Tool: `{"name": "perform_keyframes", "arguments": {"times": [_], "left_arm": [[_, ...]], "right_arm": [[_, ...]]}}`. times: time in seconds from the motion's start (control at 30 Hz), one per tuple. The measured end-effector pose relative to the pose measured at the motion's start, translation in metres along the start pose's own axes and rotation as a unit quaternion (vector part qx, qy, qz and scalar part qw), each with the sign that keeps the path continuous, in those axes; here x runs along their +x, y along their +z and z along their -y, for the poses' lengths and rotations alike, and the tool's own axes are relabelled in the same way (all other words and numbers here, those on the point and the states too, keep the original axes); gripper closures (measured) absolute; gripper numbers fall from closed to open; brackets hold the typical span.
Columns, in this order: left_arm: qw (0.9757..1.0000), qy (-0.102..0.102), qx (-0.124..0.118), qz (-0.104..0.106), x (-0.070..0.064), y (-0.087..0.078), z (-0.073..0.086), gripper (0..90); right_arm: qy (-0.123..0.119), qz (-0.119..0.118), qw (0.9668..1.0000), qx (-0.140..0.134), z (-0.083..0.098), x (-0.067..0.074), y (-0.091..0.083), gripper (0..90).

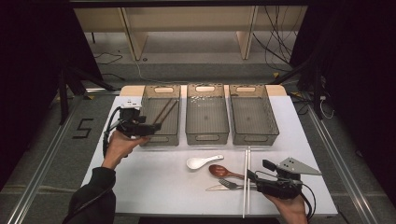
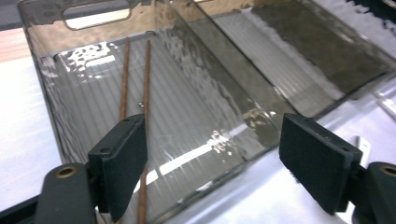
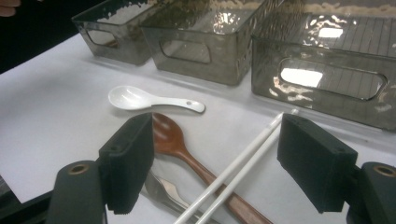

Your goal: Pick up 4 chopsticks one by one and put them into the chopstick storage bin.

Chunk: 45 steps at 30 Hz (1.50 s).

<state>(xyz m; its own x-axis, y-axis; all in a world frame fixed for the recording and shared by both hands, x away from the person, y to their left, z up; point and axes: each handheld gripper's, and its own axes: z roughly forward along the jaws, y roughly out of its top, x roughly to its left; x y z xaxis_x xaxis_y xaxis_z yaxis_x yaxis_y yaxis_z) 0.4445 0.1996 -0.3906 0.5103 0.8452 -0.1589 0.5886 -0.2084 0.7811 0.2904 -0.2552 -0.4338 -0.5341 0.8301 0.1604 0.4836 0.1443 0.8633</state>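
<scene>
Left gripper point(image 1: 156, 125) at the near edge of the left bin point(image 1: 148, 93); jaws stand apart, nothing between the pads. Two brown chopsticks point(image 2: 135, 84) lie inside this bin, side by side, long axis running from near-left to far-right corner. Three bins counted in a row: left, middle bin point(image 1: 207, 136), right bin point(image 1: 254, 137). On the table point(image 1: 140, 186): one white spoon point(image 1: 203, 161), one wooden spoon point(image 1: 224, 171), one fork point(image 1: 229, 185), two white chopsticks point(image 1: 246, 186). Right gripper point(image 1: 258, 170) over them, jaws apart, empty.
</scene>
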Motion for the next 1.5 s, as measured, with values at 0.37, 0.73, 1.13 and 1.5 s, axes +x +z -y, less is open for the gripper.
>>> {"name": "perform_keyframes", "arguments": {"times": [0.37, 0.73, 1.13, 1.5], "left_arm": [[0.9996, 0.02, -0.012, 0.017, -0.022, -0.015, 0.03, 20.1], [0.9984, 0.026, -0.04, 0.032, -0.037, -0.025, 0.057, 19.5], [0.9971, 0.029, -0.055, 0.044, -0.048, -0.03, 0.085, 18.5], [0.9975, 0.036, -0.048, 0.037, -0.055, -0.032, 0.1, 18.5]], "right_arm": [[-0.005, 0.018, 0.9986, 0.049, -0.01, -0.002, 0.005, 29.0], [0.014, 0.043, 0.9919, 0.119, -0.023, -0.01, 0.015, 32.3], [0.01, 0.054, 0.9806, 0.188, -0.031, -0.013, 0.029, 36.1], [-0.001, 0.054, 0.9645, 0.258, -0.03, -0.01, 0.045, 42.6]]}}
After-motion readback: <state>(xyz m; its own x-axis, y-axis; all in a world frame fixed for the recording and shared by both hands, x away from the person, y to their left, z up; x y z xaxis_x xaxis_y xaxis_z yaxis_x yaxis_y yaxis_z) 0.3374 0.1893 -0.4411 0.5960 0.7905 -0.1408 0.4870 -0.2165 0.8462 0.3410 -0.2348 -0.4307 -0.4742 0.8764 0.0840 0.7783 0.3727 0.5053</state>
